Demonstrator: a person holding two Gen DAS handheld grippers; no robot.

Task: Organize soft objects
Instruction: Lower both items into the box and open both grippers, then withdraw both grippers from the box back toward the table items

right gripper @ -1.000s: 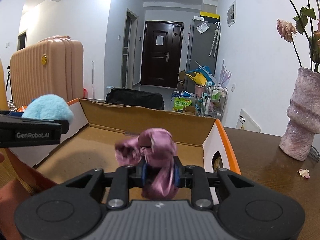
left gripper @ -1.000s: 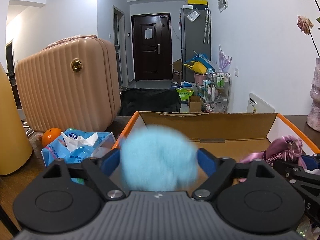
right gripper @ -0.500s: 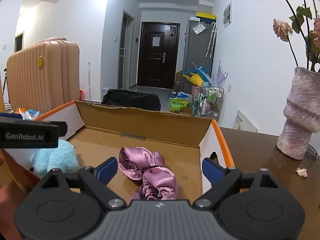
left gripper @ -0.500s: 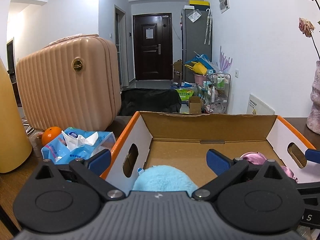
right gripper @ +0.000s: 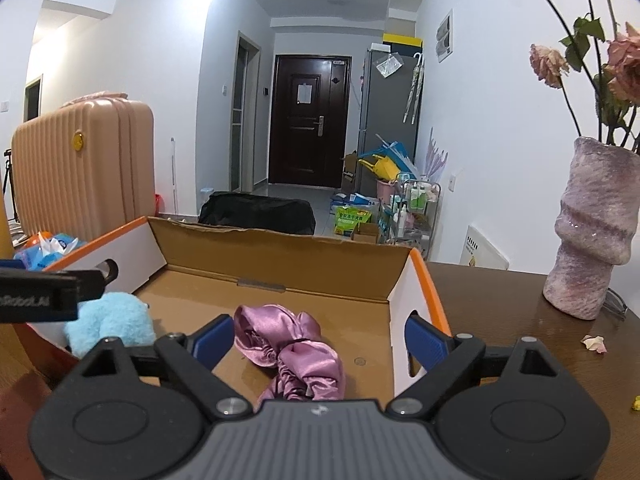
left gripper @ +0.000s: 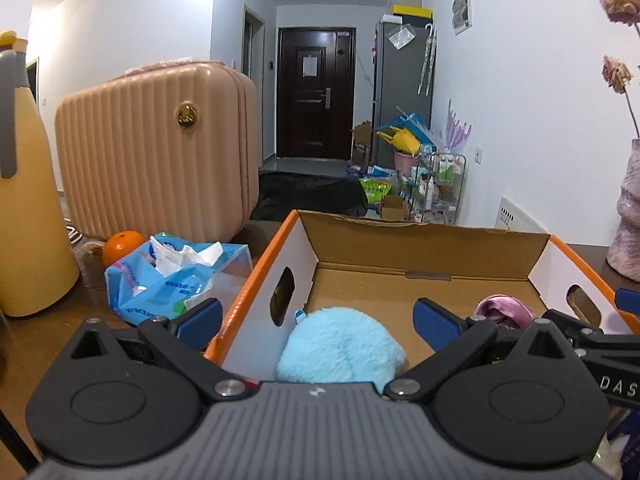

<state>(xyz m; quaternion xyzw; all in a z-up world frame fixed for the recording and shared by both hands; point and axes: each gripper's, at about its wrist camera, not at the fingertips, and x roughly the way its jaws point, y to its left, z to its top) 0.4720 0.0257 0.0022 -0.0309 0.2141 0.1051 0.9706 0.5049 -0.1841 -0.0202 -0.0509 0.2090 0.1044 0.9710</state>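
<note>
Both grippers spread wide over the box, holding nothing.

The left gripper (left gripper: 318, 318) and right gripper (right gripper: 319, 340) stand apart from the blue fluffy ball (left gripper: 340, 350) and pink satin scrunchie (right gripper: 292, 350), which lie inside the cardboard box (right gripper: 280, 252), collected together, seemingly sorted.

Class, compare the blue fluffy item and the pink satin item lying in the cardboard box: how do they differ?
The blue plush is furry and matte; the pink satin scrunchie is smooth and shiny. The plush forms a rounded lump; the scrunchie is crumpled and ruffled. The plush lies by the box's left wall; the scrunchie lies nearer the middle. Both rest loose on the box floor, ungripped.
</note>
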